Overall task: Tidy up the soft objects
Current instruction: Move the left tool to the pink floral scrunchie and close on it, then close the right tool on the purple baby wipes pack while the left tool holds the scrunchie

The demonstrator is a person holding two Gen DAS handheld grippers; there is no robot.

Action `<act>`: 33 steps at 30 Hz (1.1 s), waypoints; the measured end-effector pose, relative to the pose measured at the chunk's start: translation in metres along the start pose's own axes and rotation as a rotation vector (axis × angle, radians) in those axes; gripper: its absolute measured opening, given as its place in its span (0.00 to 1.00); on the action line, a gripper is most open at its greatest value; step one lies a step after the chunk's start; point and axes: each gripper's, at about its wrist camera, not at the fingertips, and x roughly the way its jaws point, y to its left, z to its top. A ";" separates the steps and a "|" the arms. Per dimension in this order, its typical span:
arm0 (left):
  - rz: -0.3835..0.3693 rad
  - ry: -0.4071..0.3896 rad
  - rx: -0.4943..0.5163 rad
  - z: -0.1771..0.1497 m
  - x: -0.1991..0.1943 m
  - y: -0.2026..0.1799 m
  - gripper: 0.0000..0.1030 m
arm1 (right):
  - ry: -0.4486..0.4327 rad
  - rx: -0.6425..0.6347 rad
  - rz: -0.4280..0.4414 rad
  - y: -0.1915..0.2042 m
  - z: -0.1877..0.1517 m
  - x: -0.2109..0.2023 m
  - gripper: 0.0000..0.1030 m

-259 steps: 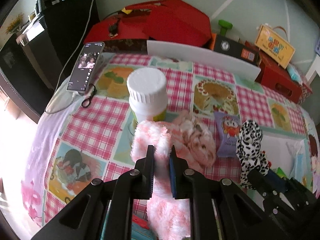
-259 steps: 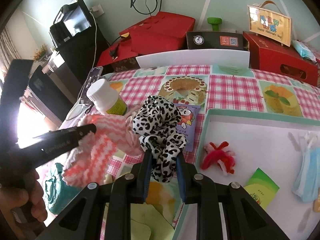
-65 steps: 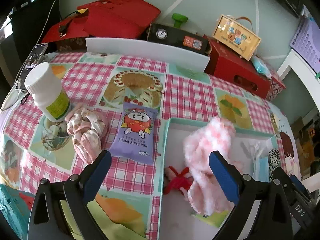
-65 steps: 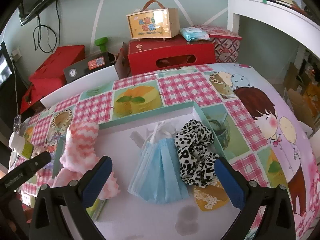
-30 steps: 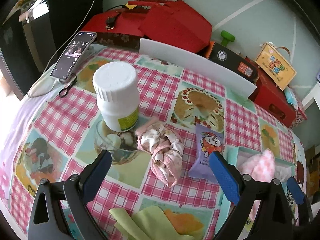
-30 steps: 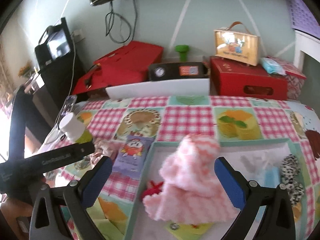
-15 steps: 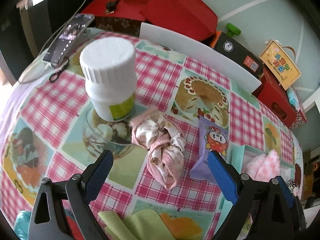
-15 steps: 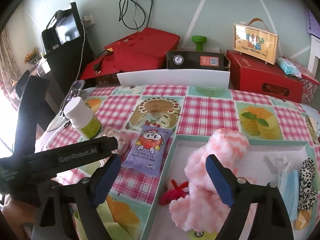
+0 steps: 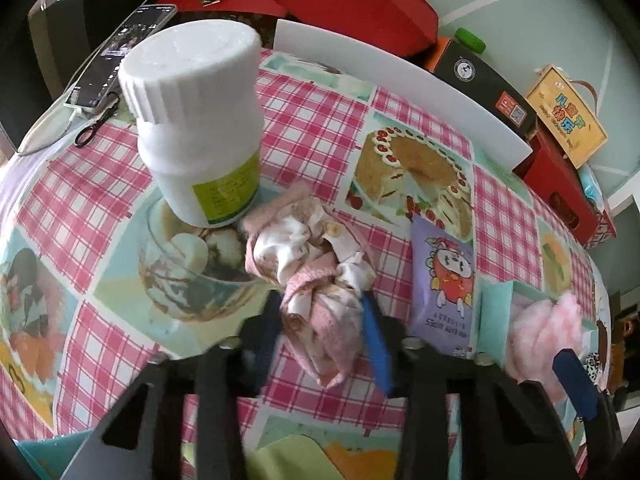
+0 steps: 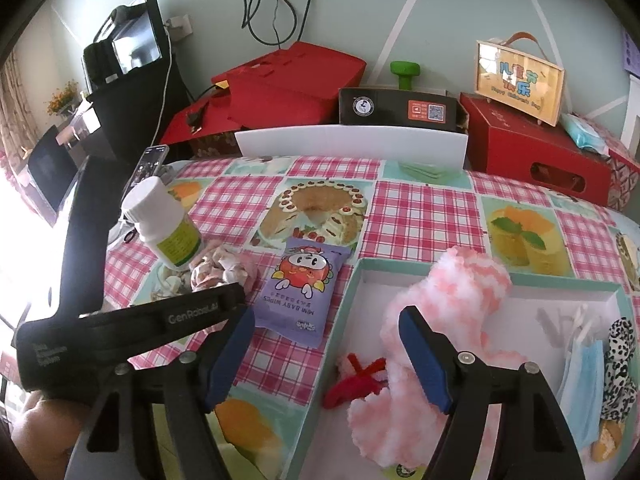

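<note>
A crumpled pink-and-white scrunchie point(image 9: 316, 276) lies on the checked tablecloth beside a white bottle point(image 9: 200, 120). My left gripper point(image 9: 323, 332) points down over it with its jaws closing, and both pads touch the scrunchie's sides. The right wrist view shows the same scrunchie point(image 10: 224, 268) at that gripper's tip. My right gripper point(image 10: 324, 332) hovers over the near left corner of the teal-rimmed tray point(image 10: 400, 268), its jaws closing slowly with nothing gripped between them. In the tray lie a fluffy pink sock point(image 10: 440, 312), a red tuft point(image 10: 356, 380), a blue mask point(image 10: 584, 376) and a leopard scrunchie point(image 10: 620, 352).
A purple wipes packet point(image 10: 300, 284) lies between the scrunchie and the tray. A phone point(image 9: 124, 56) with a cable rests at the table's far left edge. A white board point(image 10: 352, 144) and red boxes point(image 10: 532, 148) line the back.
My left gripper has dropped onto the pink scrunchie and its jaws have gone from wide apart to narrow around it. My right gripper's jaws have narrowed a little.
</note>
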 end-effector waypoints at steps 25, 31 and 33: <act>-0.157 -0.026 -0.136 -0.003 -0.034 0.040 0.15 | 0.020 -0.112 -0.035 0.035 -0.001 0.008 0.63; -0.162 -0.020 -0.168 -0.002 -0.035 0.047 0.15 | 0.067 -0.118 -0.006 0.045 -0.002 0.024 0.63; -0.167 -0.023 -0.175 -0.001 -0.035 0.047 0.15 | 0.075 -0.114 0.004 0.045 0.000 0.028 0.63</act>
